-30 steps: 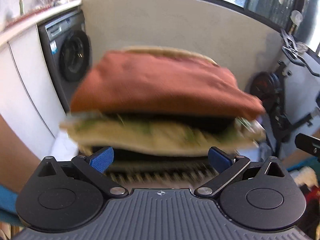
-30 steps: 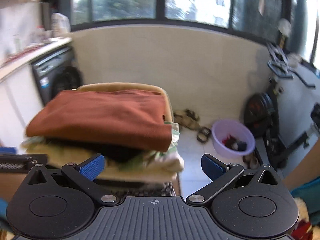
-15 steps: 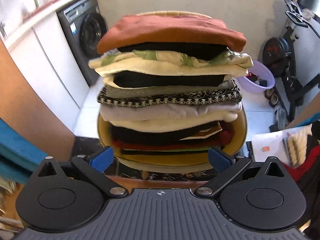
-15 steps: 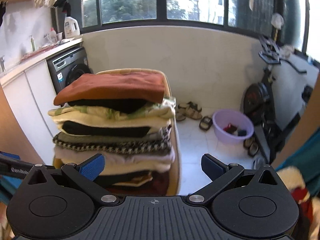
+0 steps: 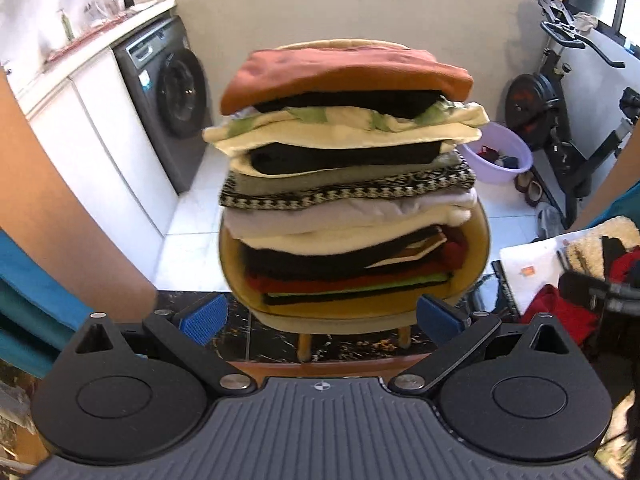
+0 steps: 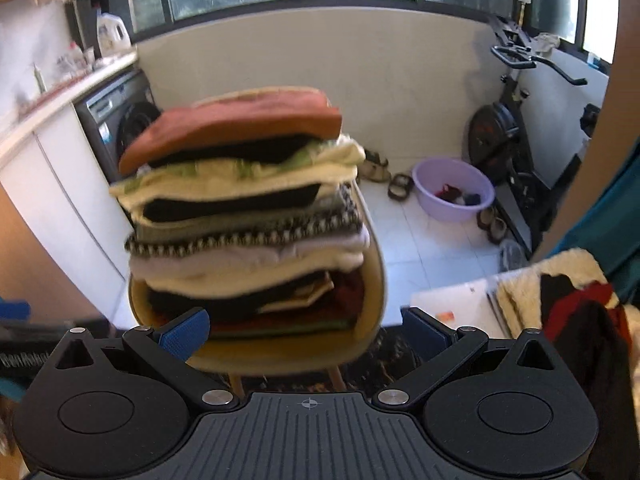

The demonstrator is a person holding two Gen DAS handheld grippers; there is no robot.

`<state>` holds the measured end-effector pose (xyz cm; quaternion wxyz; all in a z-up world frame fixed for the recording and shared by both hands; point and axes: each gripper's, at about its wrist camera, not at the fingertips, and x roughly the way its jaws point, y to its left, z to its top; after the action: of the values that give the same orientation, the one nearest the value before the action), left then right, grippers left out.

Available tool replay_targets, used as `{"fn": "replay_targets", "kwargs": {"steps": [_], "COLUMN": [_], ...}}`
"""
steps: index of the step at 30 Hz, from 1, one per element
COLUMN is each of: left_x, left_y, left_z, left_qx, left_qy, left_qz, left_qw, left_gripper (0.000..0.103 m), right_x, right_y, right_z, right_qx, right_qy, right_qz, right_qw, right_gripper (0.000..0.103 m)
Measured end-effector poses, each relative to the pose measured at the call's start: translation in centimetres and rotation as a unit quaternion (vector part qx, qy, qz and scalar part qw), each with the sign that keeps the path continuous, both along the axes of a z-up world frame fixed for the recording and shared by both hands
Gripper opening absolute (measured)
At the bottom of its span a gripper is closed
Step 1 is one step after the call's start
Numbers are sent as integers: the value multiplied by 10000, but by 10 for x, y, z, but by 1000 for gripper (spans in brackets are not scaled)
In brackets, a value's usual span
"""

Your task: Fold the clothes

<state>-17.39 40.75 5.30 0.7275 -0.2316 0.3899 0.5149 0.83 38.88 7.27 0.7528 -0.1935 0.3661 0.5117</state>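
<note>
Black ribbed gripper bodies with round discs, silver screws and seemingly textured blue fingers [image 5: 204,317].

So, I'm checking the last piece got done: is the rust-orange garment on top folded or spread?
Folded. The rust-orange garment lies as a compact flat rectangle atop the stack of clothes on the chair.

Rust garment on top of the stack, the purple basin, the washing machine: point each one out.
rust garment [image 5: 344,74], left wrist view, middle of its top face.
purple basin [image 6: 454,204], right wrist view, front outer wall.
washing machine [image 5: 182,92], left wrist view, round door.
</note>
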Motion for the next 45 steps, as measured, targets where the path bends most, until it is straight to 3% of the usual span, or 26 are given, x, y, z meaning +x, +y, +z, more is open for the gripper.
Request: {"fn": "replay_targets", "kwargs": {"steps": [9, 16, 29, 45], "left_x": [-20, -30, -36, -37], "left_y": [-13, -24, -46, -41], "left_z": [-6, -12, -13, -14], "left_qx": [-136, -451, -555, -624], "left_qy": [140, -64, -79, -152], "left_qz": [-185, -327, -488, -491], "left_qw": [9996, 9984, 9972, 9967], "left_gripper": [103, 103, 103, 103], "right_x": [-56, -74, -74, -75], "right_y": [-28, -50, -79, -71], "right_z": [-8, -10, -12, -11], "right_qx": [-239, -382, -375, -393], "right_qy": [-189, -234, -82, -62], "right_qz": [-116, -250, -638, -623], "right_qw": [9995, 9987, 9972, 9973], "right_gripper": [102, 102, 102, 102]}}
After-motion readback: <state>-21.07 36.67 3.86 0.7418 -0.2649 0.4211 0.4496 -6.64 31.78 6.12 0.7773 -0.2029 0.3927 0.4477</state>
